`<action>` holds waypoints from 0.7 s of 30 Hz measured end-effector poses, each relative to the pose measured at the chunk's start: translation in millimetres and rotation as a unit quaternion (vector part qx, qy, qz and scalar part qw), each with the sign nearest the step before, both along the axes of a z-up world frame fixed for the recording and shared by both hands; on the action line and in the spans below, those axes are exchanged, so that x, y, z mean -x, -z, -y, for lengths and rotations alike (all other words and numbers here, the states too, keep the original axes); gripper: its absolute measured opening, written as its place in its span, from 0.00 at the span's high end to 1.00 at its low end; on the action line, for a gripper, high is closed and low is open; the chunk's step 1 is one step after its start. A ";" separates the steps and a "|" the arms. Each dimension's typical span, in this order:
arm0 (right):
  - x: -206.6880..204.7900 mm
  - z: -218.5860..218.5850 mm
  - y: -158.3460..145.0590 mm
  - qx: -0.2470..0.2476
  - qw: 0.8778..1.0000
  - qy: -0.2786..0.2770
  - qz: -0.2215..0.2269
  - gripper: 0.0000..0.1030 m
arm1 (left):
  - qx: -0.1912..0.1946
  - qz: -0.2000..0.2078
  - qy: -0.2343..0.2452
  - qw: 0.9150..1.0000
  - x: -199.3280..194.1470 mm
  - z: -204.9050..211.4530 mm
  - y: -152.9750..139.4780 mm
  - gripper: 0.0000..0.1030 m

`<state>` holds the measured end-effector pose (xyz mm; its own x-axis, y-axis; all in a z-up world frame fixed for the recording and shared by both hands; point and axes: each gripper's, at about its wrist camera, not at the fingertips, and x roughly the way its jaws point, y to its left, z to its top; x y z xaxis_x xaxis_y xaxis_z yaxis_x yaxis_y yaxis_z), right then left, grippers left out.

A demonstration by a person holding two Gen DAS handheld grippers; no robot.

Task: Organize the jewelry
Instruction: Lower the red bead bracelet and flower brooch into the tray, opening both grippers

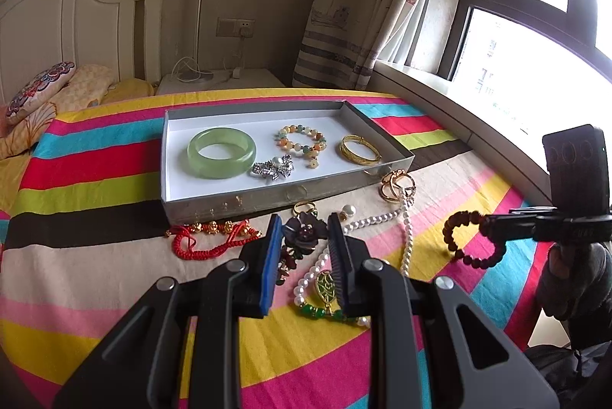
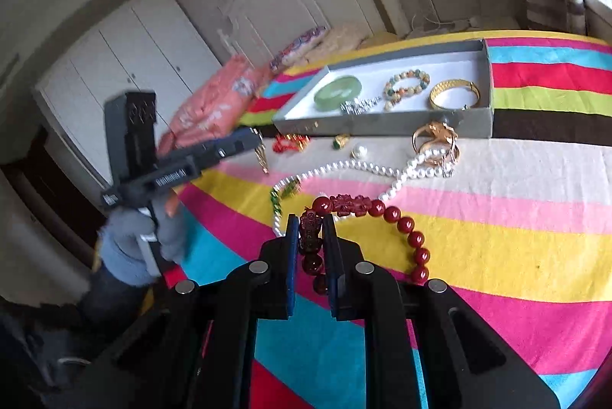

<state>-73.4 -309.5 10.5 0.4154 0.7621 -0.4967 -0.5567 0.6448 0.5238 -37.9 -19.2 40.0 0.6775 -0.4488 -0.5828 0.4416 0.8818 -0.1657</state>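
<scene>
A shallow grey box (image 1: pixel 267 198) on the striped bed holds a green jade bangle (image 1: pixel 221 152), a bead bracelet (image 1: pixel 302 141), a silver brooch (image 1: pixel 273 168) and a gold bangle (image 1: pixel 359 149). My left gripper (image 1: pixel 304 229) is shut on a dark flower brooch (image 1: pixel 304 231) held above the bed in front of the box. My right gripper (image 2: pixel 310 233) is shut on a dark red bead bracelet (image 2: pixel 405 225) and holds it off the bed; it also shows in the left wrist view (image 1: pixel 470 240). A pearl necklace (image 1: pixel 405 229), red cord bracelet (image 1: pixel 206 237) and gold rings (image 1: pixel 396 185) lie loose.
A green-stone ring (image 2: pixel 340 140), a loose pearl (image 2: pixel 359 152) and a gold leaf pendant with green beads (image 1: pixel 325 288) lie before the box. Pillows (image 1: pixel 38 91) and the headboard are at the far left, a nightstand (image 1: pixel 218 80) behind, the window sill (image 1: pixel 459 103) at the right.
</scene>
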 end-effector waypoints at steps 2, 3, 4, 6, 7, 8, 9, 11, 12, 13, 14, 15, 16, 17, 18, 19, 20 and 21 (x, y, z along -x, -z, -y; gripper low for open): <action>-5.8 12.4 -4.3 -0.059 0.998 0.004 -0.012 0.86 | -0.006 0.002 0.001 1.000 -4.5 4.5 -3.7 0.77; -7.4 17.1 -7.2 -0.082 0.997 0.005 -0.012 0.86 | -0.010 0.004 0.001 1.000 -6.5 6.9 -5.6 0.77; -10.4 22.0 -10.1 -0.107 0.994 0.008 -0.011 0.86 | -0.014 0.007 0.001 1.000 -9.0 9.3 -7.8 0.77; -15.8 27.0 -18.3 -0.130 0.991 0.013 -0.005 0.86 | -0.018 0.010 0.003 1.000 -15.5 14.7 -13.4 0.77; -16.8 29.6 -23.5 -0.131 0.991 0.019 0.004 0.86 | -0.017 0.010 0.003 1.000 -19.6 16.8 -16.5 0.77; -21.5 30.9 -28.7 -0.130 0.991 0.026 0.011 0.86 | -0.015 0.011 0.005 1.000 -25.2 19.8 -20.2 0.77; -27.7 31.3 -33.3 -0.130 0.991 0.031 0.014 0.86 | -0.015 0.011 0.005 1.000 -30.4 22.3 -23.4 0.77; -41.3 30.5 -40.6 -0.126 0.991 0.039 0.021 0.86 | -0.015 0.012 0.006 1.000 -43.1 27.6 -29.5 0.77; -49.1 29.5 -43.8 -0.121 0.991 0.045 0.025 0.86 | -0.017 0.011 0.006 1.000 -50.8 31.3 -32.0 0.77; -56.5 29.6 -46.0 -0.120 0.991 0.051 0.025 0.86 | -0.019 0.010 0.004 1.000 -59.0 33.9 -34.4 0.77; -66.2 29.3 -48.1 -0.118 0.991 0.056 0.024 0.86 | -0.018 0.007 0.001 1.000 -67.3 35.8 -36.2 0.77; -76.7 28.5 -50.0 -0.112 0.991 0.062 0.025 0.86 | -0.015 0.000 0.001 1.000 -77.8 38.0 -37.3 0.77; -84.1 27.9 -50.3 -0.107 0.992 0.069 0.025 0.86 | -0.012 -0.006 0.000 1.000 -88.4 39.8 -37.9 0.77; -95.2 26.4 -50.7 -0.103 0.992 0.072 0.023 0.86 | -0.011 -0.012 -0.004 1.000 -99.9 41.5 -38.2 0.77; -104.1 25.0 -50.8 -0.099 0.992 0.075 0.021 0.86 | -0.009 -0.019 -0.007 1.000 -110.1 42.2 -38.2 0.77; -114.4 23.6 -50.7 -0.094 0.992 0.081 0.018 0.86 | -0.003 -0.032 -0.006 0.999 -121.9 42.9 -36.8 0.77; -124.0 21.3 -49.5 -0.087 0.993 0.084 0.016 0.86 | 0.005 -0.045 -0.005 0.999 -132.8 42.5 -34.5 0.77; -134.3 18.7 -49.0 -0.079 0.993 0.089 0.013 0.86 | 0.012 -0.057 -0.009 0.998 -144.8 42.2 -32.1 0.77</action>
